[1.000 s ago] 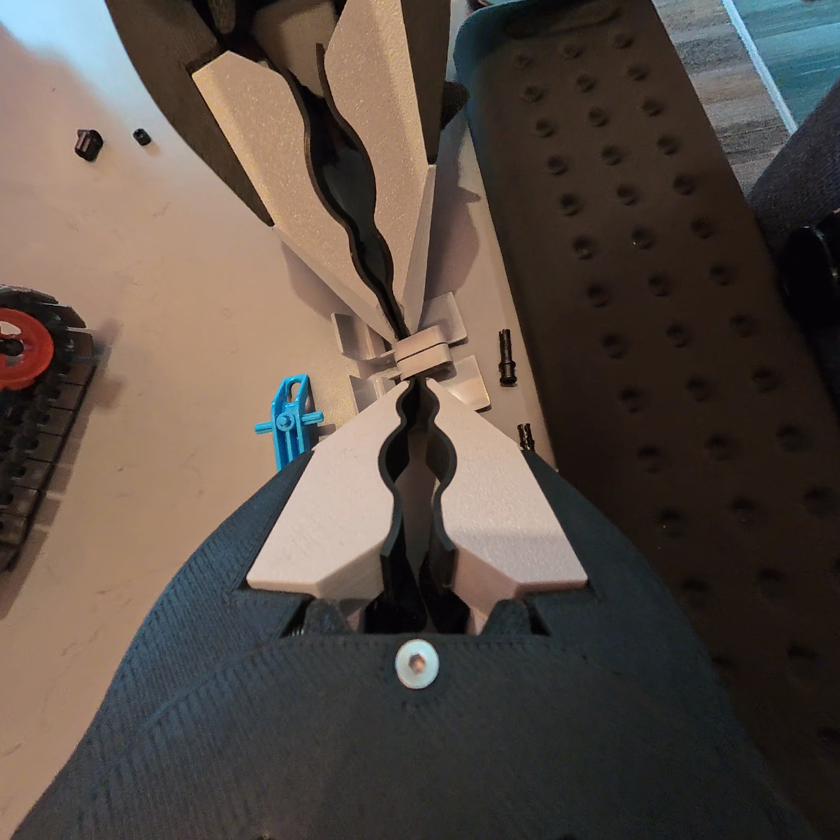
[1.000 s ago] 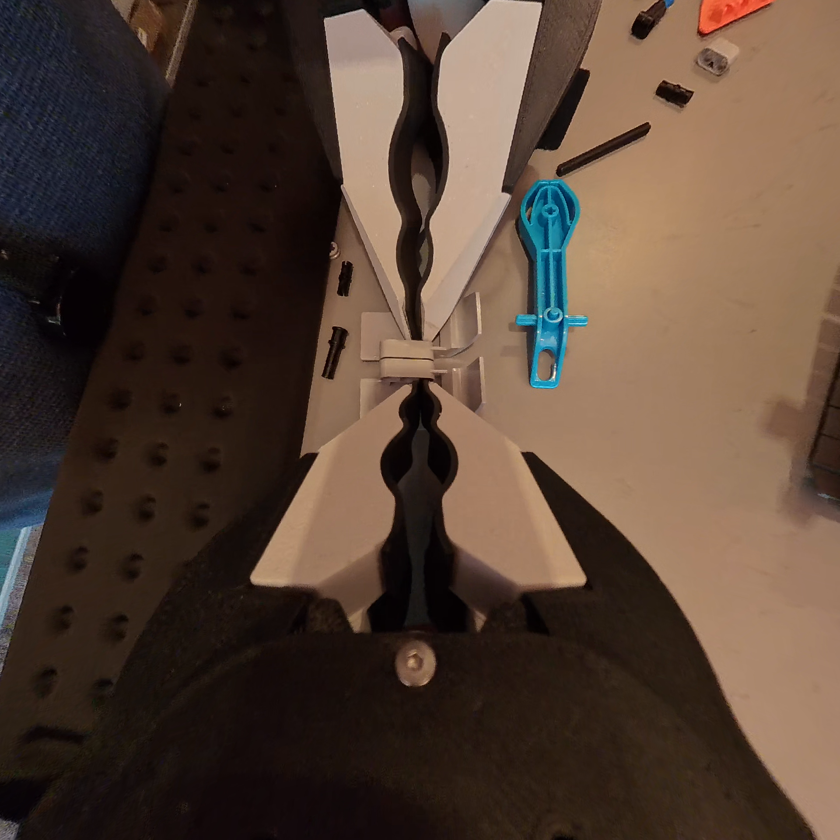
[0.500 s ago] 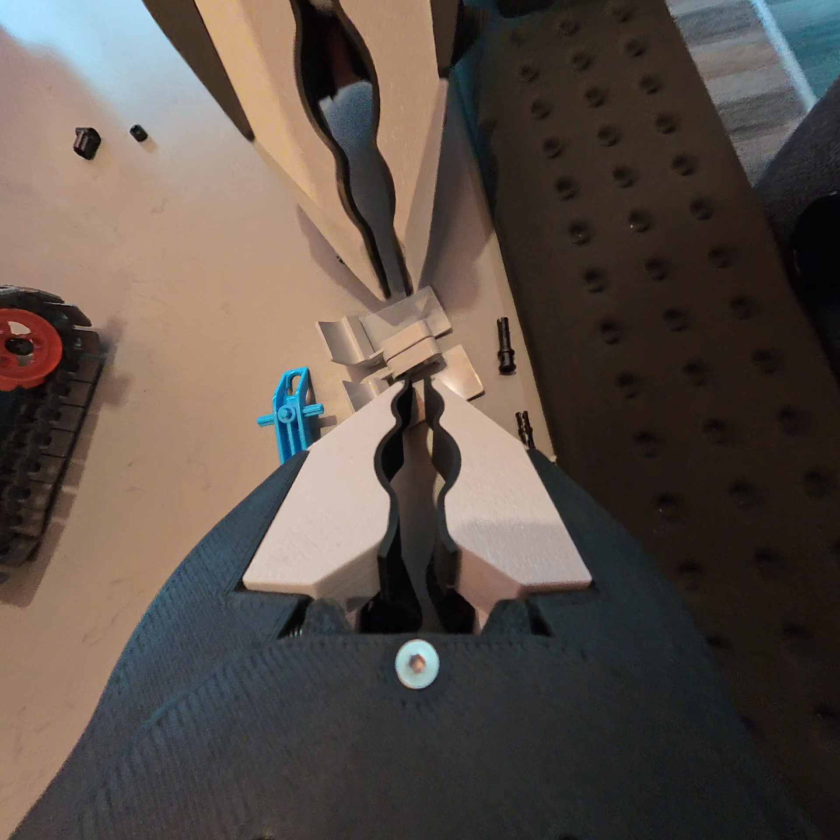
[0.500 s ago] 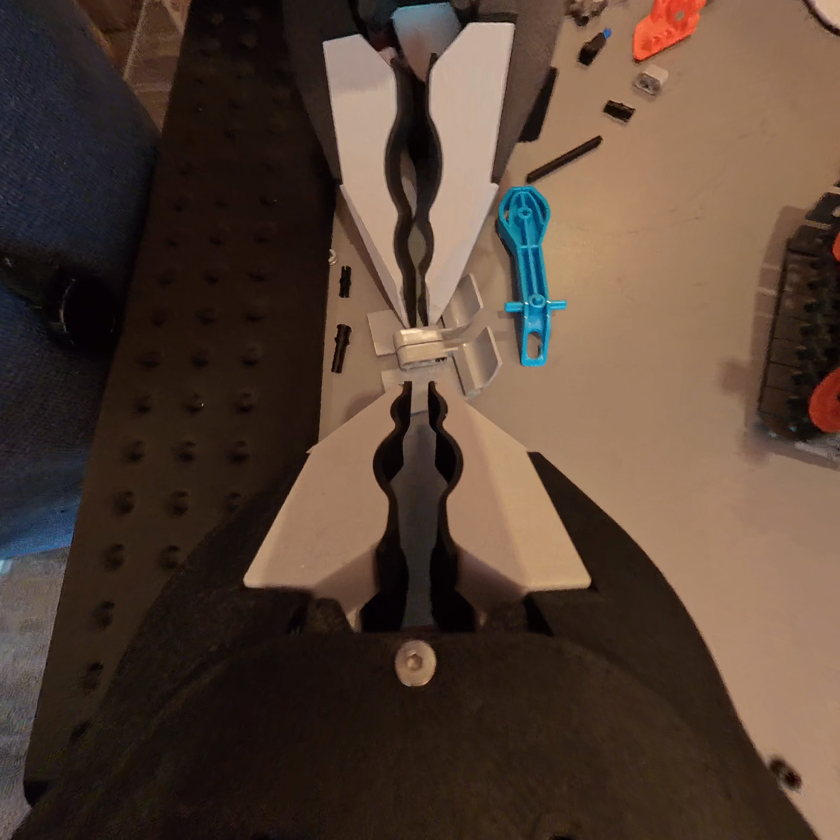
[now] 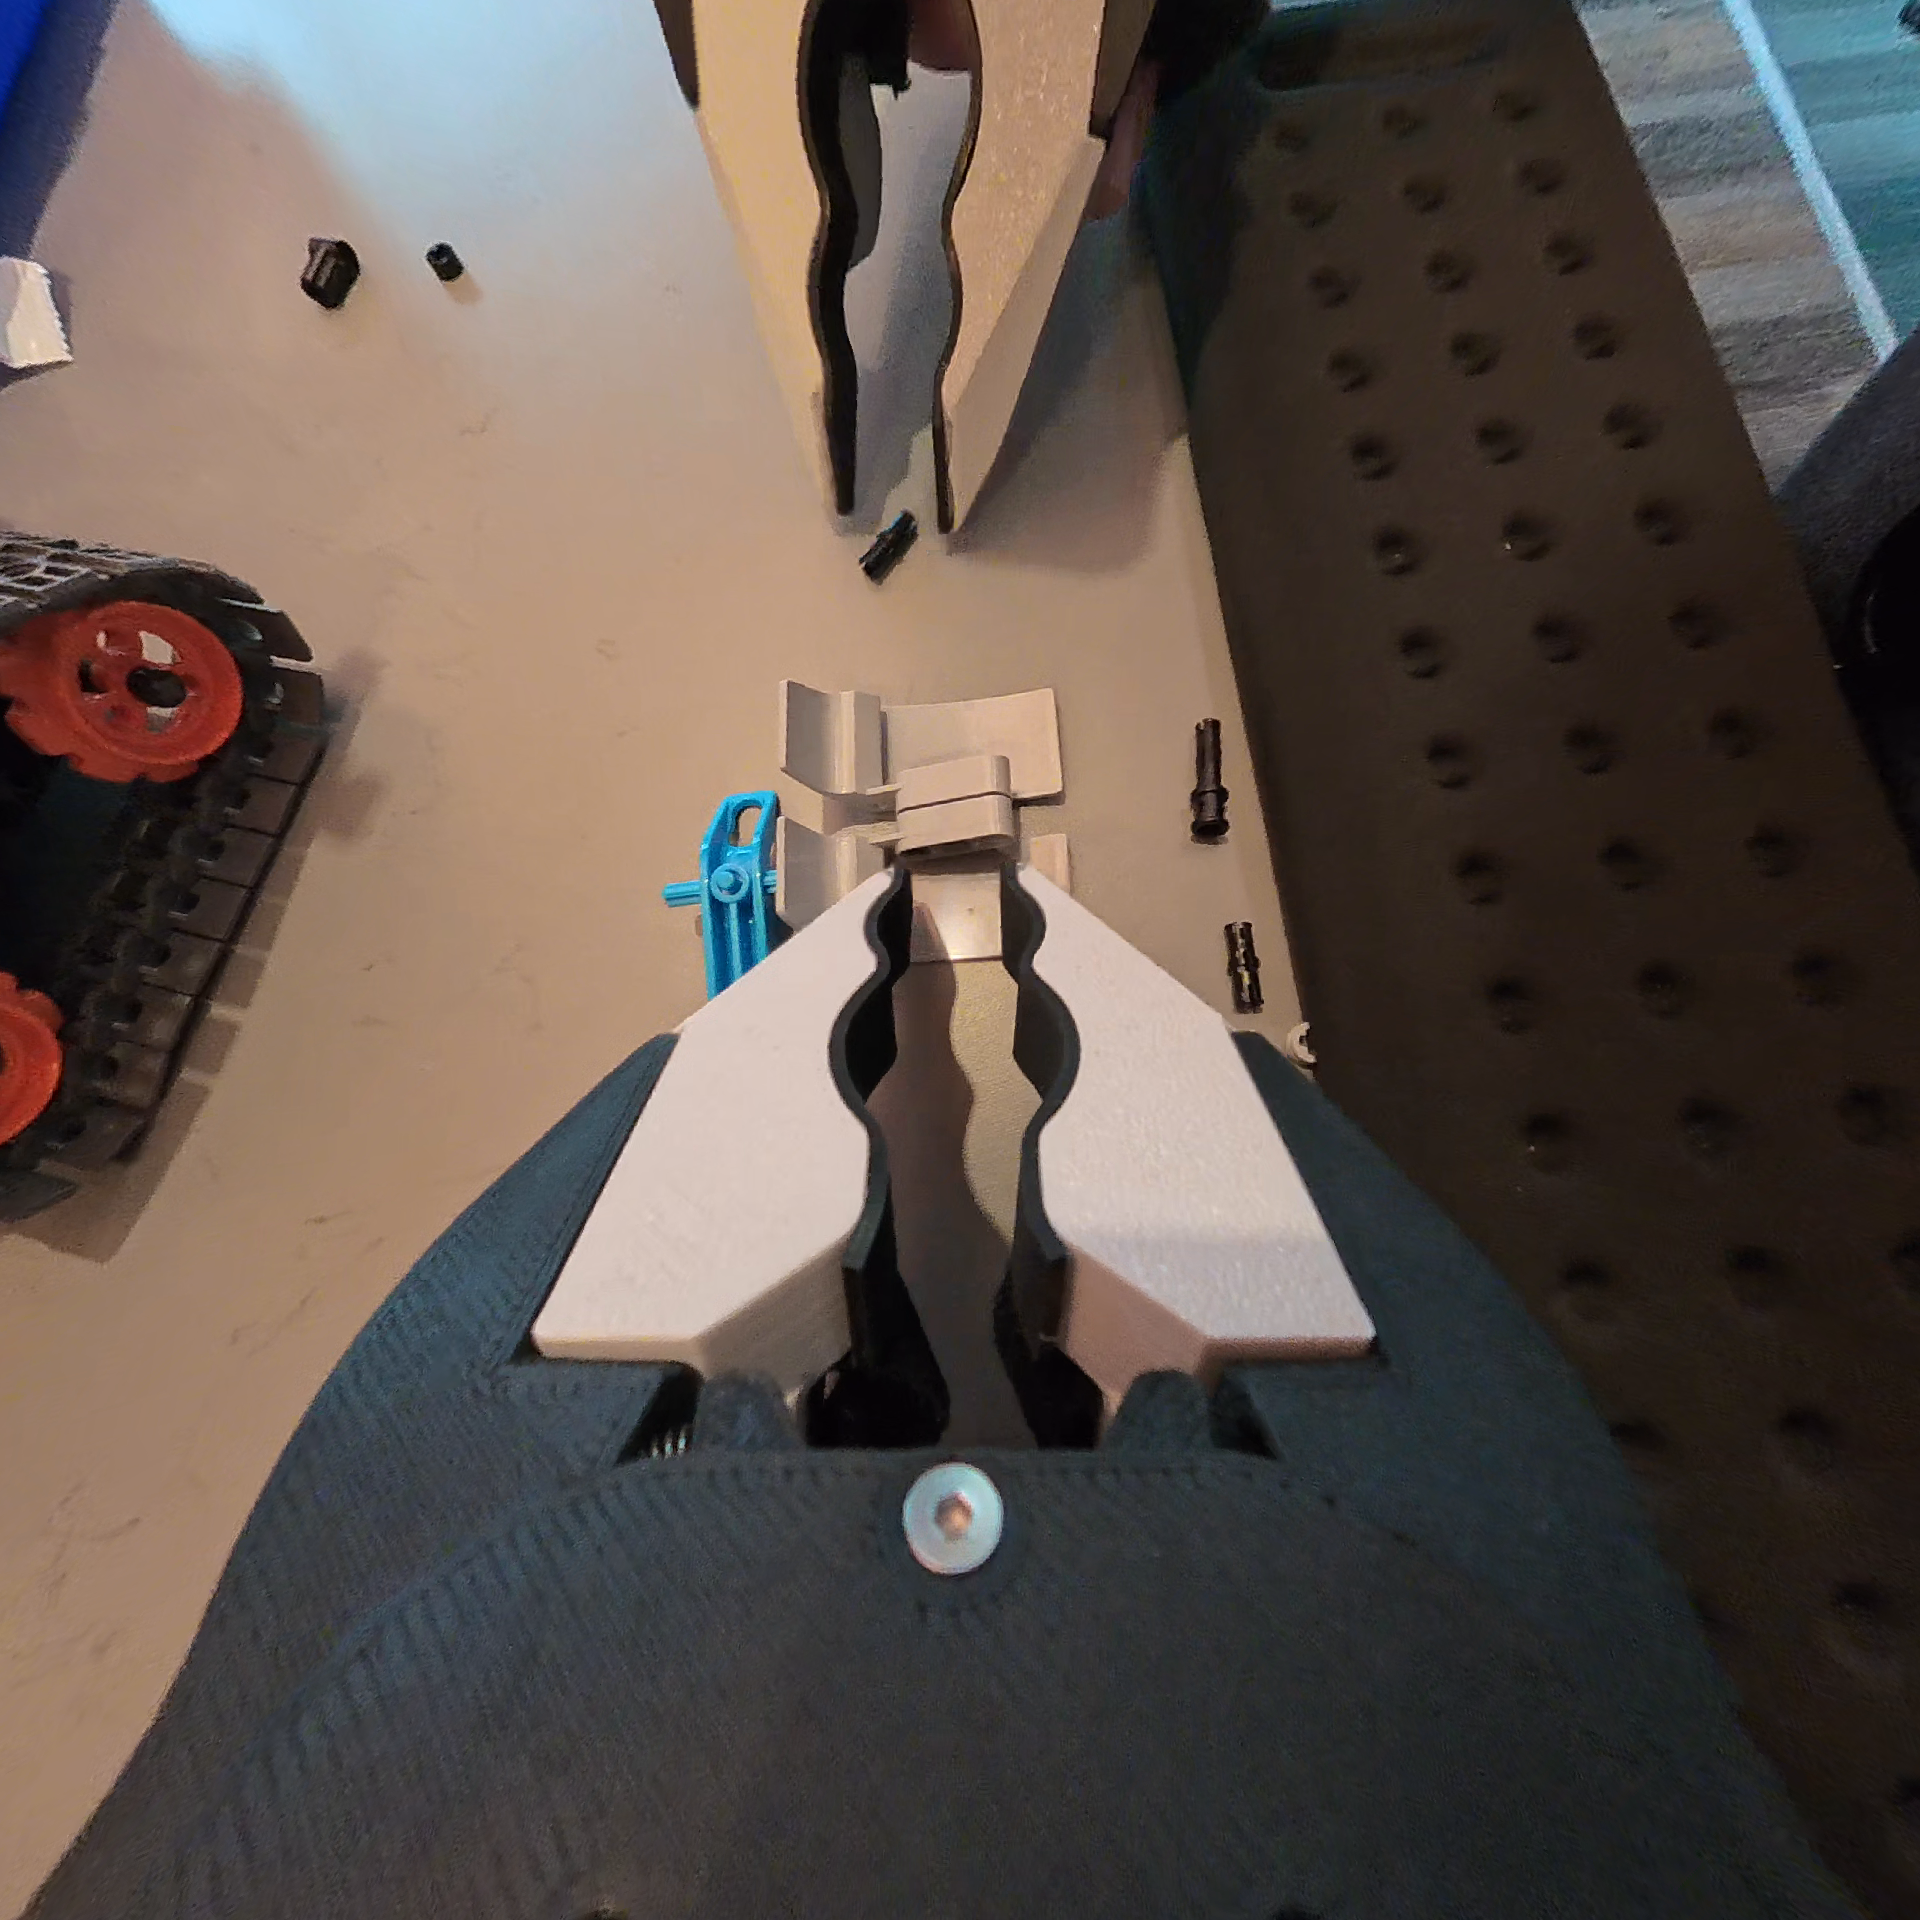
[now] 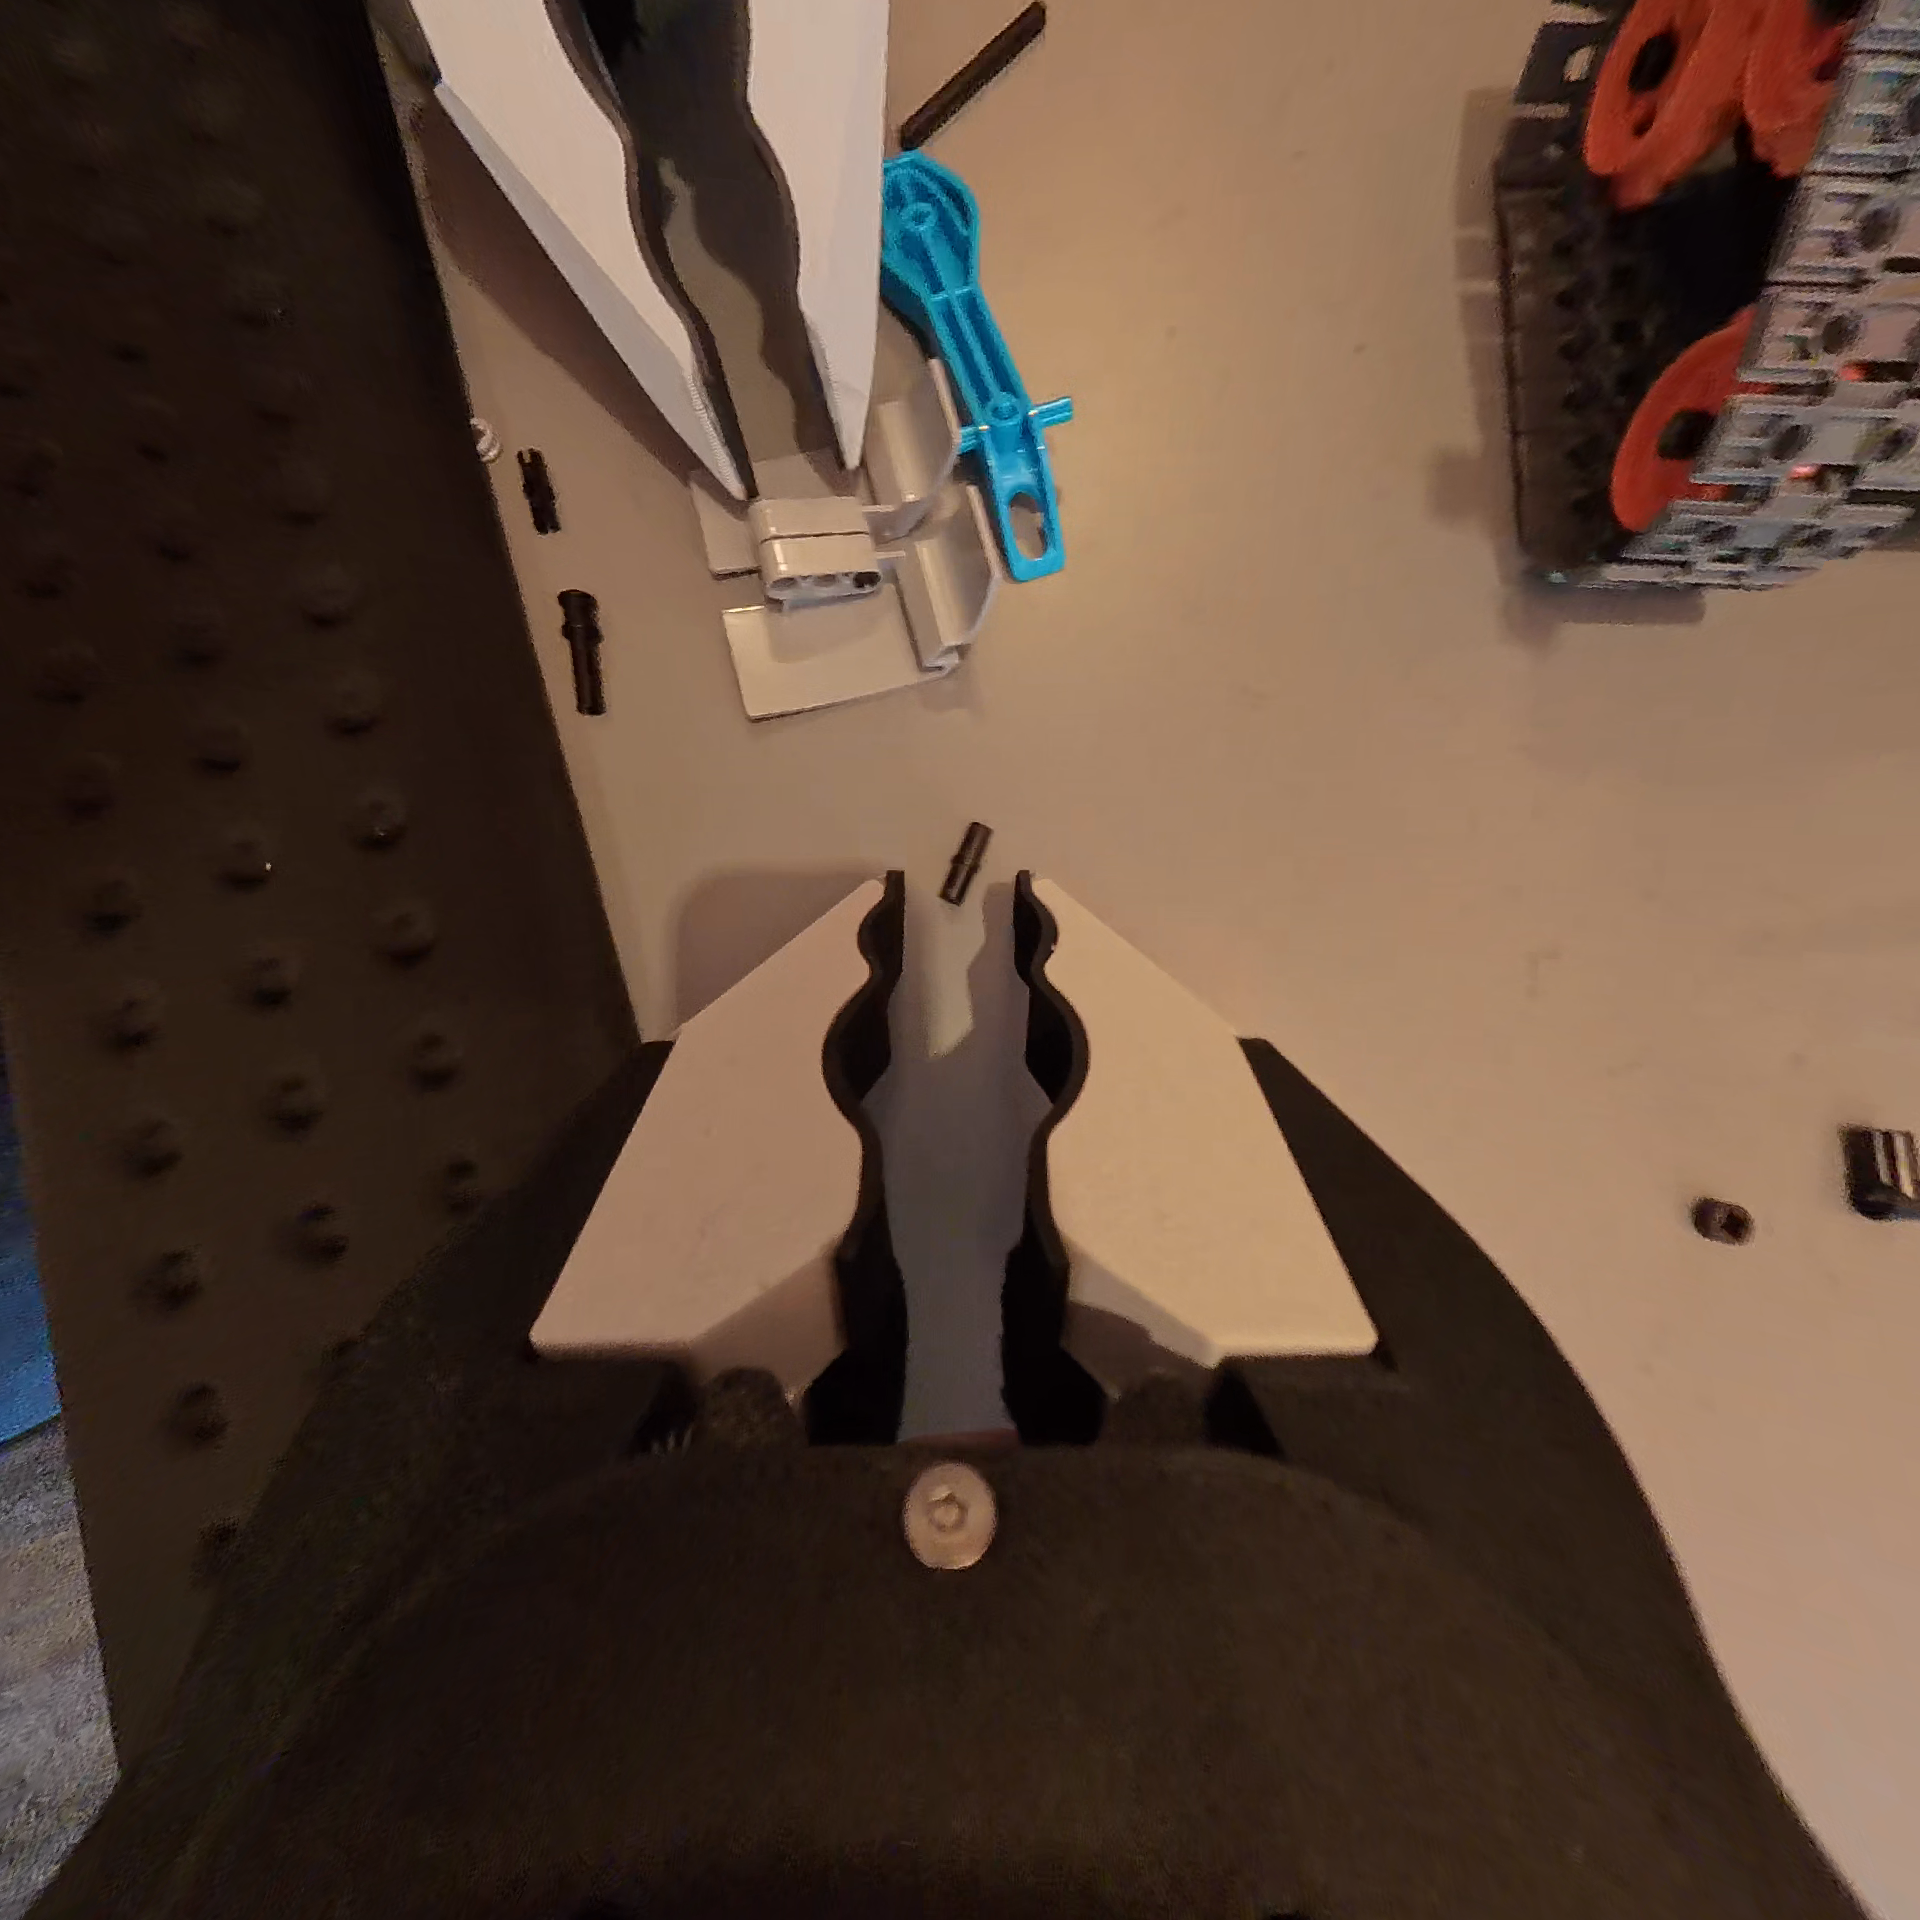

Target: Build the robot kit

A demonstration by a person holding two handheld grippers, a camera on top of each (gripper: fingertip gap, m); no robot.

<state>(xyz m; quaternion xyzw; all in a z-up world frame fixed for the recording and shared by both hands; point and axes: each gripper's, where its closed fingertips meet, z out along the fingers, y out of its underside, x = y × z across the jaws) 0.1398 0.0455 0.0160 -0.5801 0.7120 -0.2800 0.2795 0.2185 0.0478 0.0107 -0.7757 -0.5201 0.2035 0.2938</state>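
A grey finned part [image 5: 956,800] with a short grey beam on top lies on the beige table [image 5: 520,520]. My left gripper [image 5: 958,883] is open, and its fingertips stand on either side of the part's near fin. It also shows in the right wrist view [image 6: 795,478], at the far end of the grey part [image 6: 821,545]. My right gripper [image 6: 956,883] is open and empty, drawn back from the part. A small black pin [image 6: 961,862] lies on the table just off its tips, and shows in the left wrist view too [image 5: 888,540].
A blue lever piece [image 6: 977,374] lies against the grey part. Two black pins [image 5: 1208,764] [image 5: 1244,966] lie beside a black dimpled mat [image 5: 1507,727]. A tracked model with orange wheels [image 5: 125,790] stands to one side. A black axle [image 6: 971,73] and small black bits [image 5: 330,272] are scattered. Left tips to right tips: about 9 cm.
Both grippers have opened. The right gripper has let go of the grey part and pulled well back. A black pin now lies at its tips. The grey part rests on the table.
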